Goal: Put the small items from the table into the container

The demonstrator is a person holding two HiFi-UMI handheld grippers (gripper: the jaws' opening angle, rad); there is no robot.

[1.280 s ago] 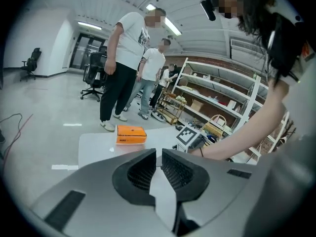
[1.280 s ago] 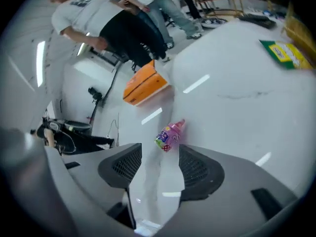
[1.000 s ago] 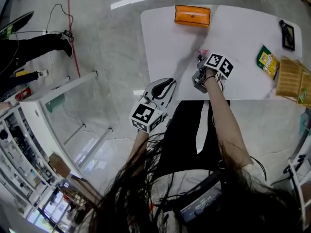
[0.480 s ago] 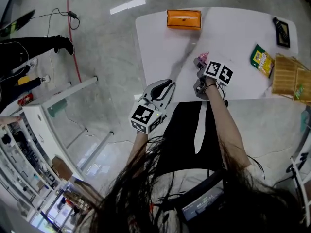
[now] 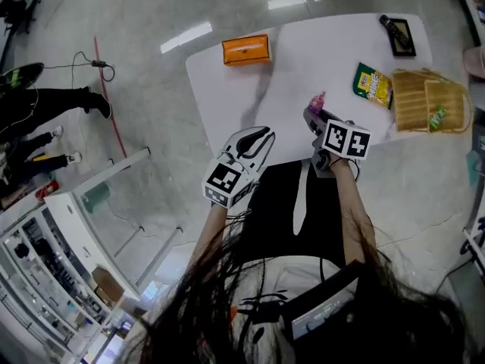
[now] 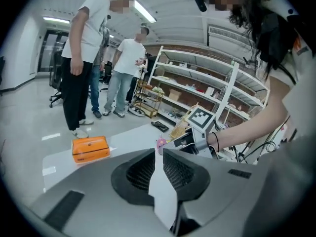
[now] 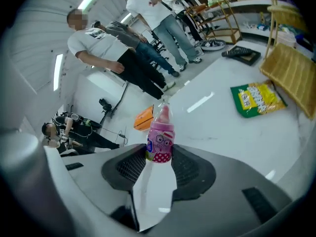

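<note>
In the head view, a white oval table [image 5: 303, 59] fills the upper middle of the frame. At its upper left lies a flat orange rectangular box [image 5: 246, 50].

Below that, at the table's lower left edge, is the left gripper [image 5: 261, 135]. It points toward the upper right. In its own view its jaws stand only a narrow gap apart, with nothing between them but the bare tabletop.

Just right of centre, near the table's lower edge, the right gripper [image 5: 314, 114] points up the frame. It is clamped on a small pink plastic baby-bottle-shaped item [image 5: 317, 101]. In the right gripper view both pads press on the lower sides of this bottle [image 7: 160, 139]. The bottle stands upright between the jaw tips, its clear cap uppermost and the tabletop behind it. In the left gripper view the bottle shows as a pink spot at the tip of the right gripper.

Further right lies a flat green and yellow packet [image 5: 373, 83], well apart from the bottle. A small black rectangular object [image 5: 399, 35] sits at the table's upper right corner.

At the right edge of the table, just beside the packet, stands a tan woven basket [image 5: 415, 97] with an arched handle. A green item [image 5: 437, 116] lies inside it. The basket is well apart from the held bottle.
</note>
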